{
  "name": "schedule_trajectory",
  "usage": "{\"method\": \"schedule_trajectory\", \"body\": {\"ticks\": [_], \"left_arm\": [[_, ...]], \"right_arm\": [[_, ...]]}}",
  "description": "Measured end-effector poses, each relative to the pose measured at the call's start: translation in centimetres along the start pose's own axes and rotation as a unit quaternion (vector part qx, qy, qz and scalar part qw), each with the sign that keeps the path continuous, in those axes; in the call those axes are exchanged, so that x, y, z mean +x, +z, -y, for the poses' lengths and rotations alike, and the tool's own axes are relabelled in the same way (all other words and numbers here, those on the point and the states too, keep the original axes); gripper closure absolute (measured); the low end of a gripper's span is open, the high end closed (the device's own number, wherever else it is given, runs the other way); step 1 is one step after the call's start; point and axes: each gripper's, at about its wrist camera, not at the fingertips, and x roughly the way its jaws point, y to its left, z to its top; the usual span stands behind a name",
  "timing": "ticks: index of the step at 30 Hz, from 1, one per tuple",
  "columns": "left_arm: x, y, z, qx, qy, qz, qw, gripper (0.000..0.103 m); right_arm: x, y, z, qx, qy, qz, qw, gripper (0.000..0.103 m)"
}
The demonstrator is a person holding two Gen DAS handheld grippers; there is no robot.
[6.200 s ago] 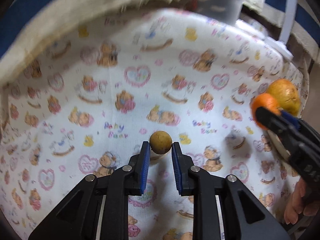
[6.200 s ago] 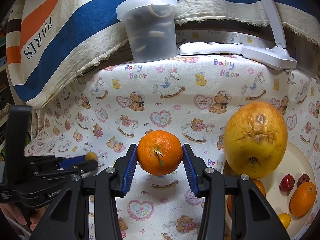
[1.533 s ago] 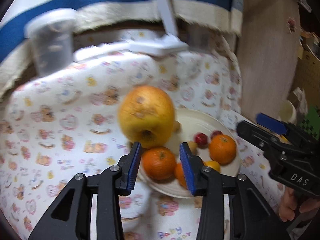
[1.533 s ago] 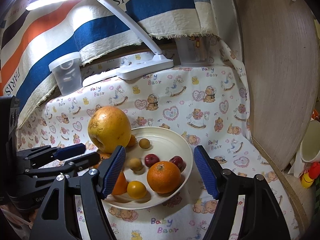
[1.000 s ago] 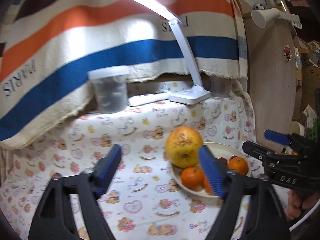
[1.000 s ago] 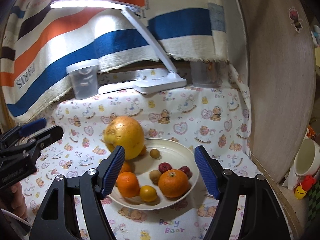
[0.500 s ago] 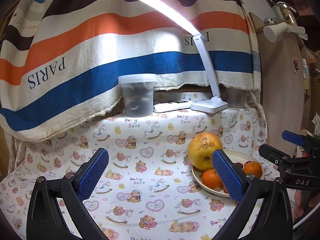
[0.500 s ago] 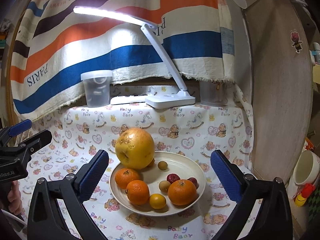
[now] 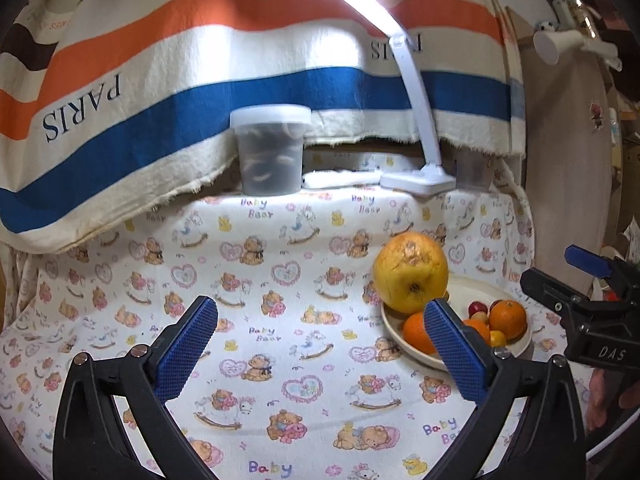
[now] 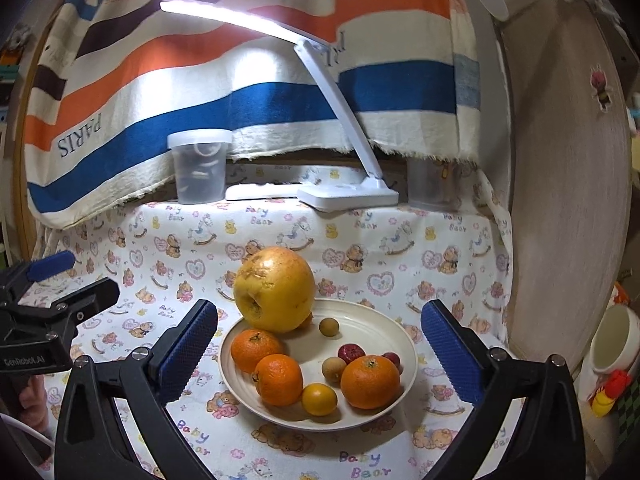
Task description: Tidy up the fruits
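Both grippers are hanging empty, the left gripper (image 9: 320, 344) and right gripper (image 10: 320, 346) with fingers spread wide apart. The fruits are sitting gathered in the cream round plate (image 10: 394, 330) ahead of the right fingers, likely because sorting is finished.

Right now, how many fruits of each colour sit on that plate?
On the cream plate:
Large yellow pomelo: 1
Orange mandarins: 3
Small yellow citrus: 1
Small tan round fruits: 2
Small dark red fruits: 2
Total: 9
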Motion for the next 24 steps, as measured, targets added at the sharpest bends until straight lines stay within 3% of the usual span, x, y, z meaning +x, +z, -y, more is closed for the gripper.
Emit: {"method": "schedule_trajectory", "body": {"ticks": [3, 12, 24], "left_arm": [[-0.21, -0.05, -0.29, -0.007, 0.015, 0.006, 0.9998, 0.000], [-0.19, -0.14, -0.75, -0.019, 0.040, 0.006, 0.9990, 0.000], [-0.20, -0.15, -0.29, -0.009, 0.026, 0.003, 0.9996, 0.000]], "right_arm": [[0.24, -0.06, 0.20, 0.007, -0.025, -0.005, 1.000, 0.001], [0.17, -0.10, 0.34, 0.009, -0.034, -0.005, 0.999, 0.001], [0.15, -0.03, 0.55, 0.014, -0.024, -0.004, 1.000, 0.001]]}}
